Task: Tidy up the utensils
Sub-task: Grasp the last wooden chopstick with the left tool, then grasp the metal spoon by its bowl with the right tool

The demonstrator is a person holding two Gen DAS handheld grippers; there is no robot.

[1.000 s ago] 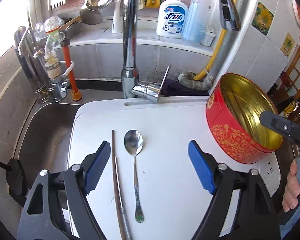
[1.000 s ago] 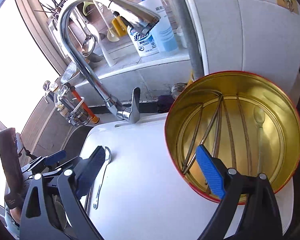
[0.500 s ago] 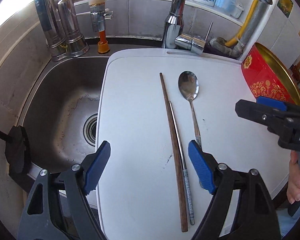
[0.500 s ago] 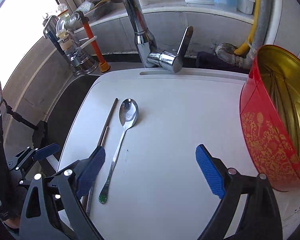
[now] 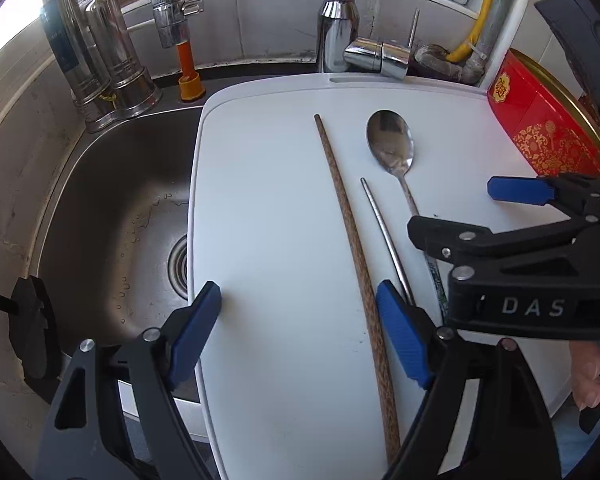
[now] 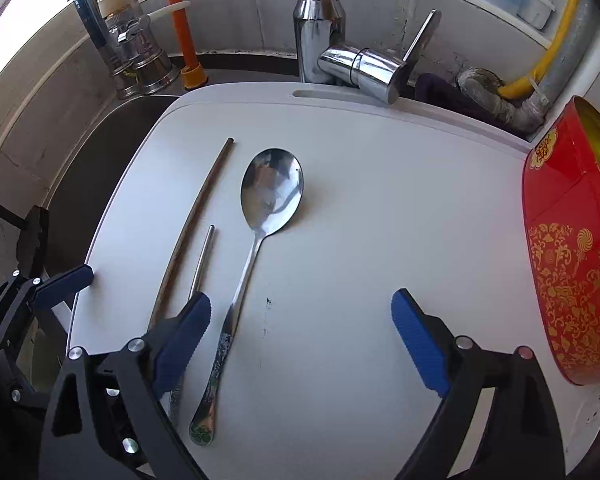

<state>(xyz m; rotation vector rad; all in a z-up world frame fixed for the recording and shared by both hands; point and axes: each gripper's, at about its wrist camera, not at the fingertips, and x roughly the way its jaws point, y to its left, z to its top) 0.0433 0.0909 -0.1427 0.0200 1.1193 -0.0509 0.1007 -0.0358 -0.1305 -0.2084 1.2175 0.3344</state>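
A metal spoon point(image 6: 272, 196), a brown wooden chopstick point(image 6: 192, 224) and a shorter metal chopstick point(image 6: 204, 256) lie side by side on the white cutting board point(image 6: 380, 200). They also show in the left wrist view: spoon point(image 5: 390, 144), wooden chopstick point(image 5: 352, 240), metal chopstick point(image 5: 384, 232). My right gripper point(image 6: 300, 336) is open and empty, low over the spoon's handle. My left gripper point(image 5: 296, 336) is open and empty at the board's near left, the wooden chopstick passing by its right finger. A red round tin point(image 6: 572, 248) stands at the right.
A steel sink point(image 5: 112, 208) lies left of the board. The faucet point(image 6: 340, 52) stands behind it. Metal canisters point(image 5: 100, 64) and an orange pipe point(image 5: 186, 60) are at the back left. A yellow hose and drain pipe point(image 6: 512, 96) sit back right.
Both grippers have come down and closer to the board. The right gripper swung from the tin's opening to over the spoon. The utensils have not moved.
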